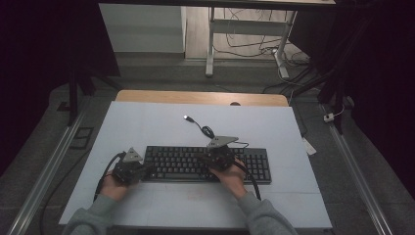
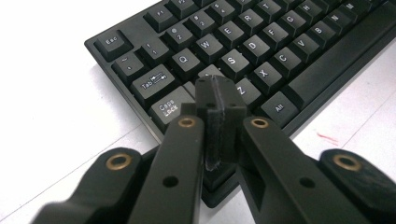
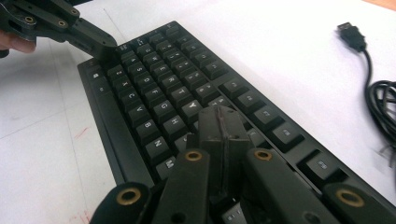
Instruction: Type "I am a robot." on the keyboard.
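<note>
The black keyboard [image 1: 208, 164] is lying flat on the white bench [image 1: 147, 122], near the person's edge; its cable [image 1: 208, 131] is curling behind it, with the USB plug [image 1: 187, 117] resting free on the bench. The left tool [image 2: 219, 91] is pressing its closed jaws, holding nothing, on the keys just beside Caps Lock at the keyboard's left end; the right tool [image 3: 220, 116] is also closed and empty, its tips sitting on the keys near the middle; both hands are gripping the tools from the bench's near side.
</note>
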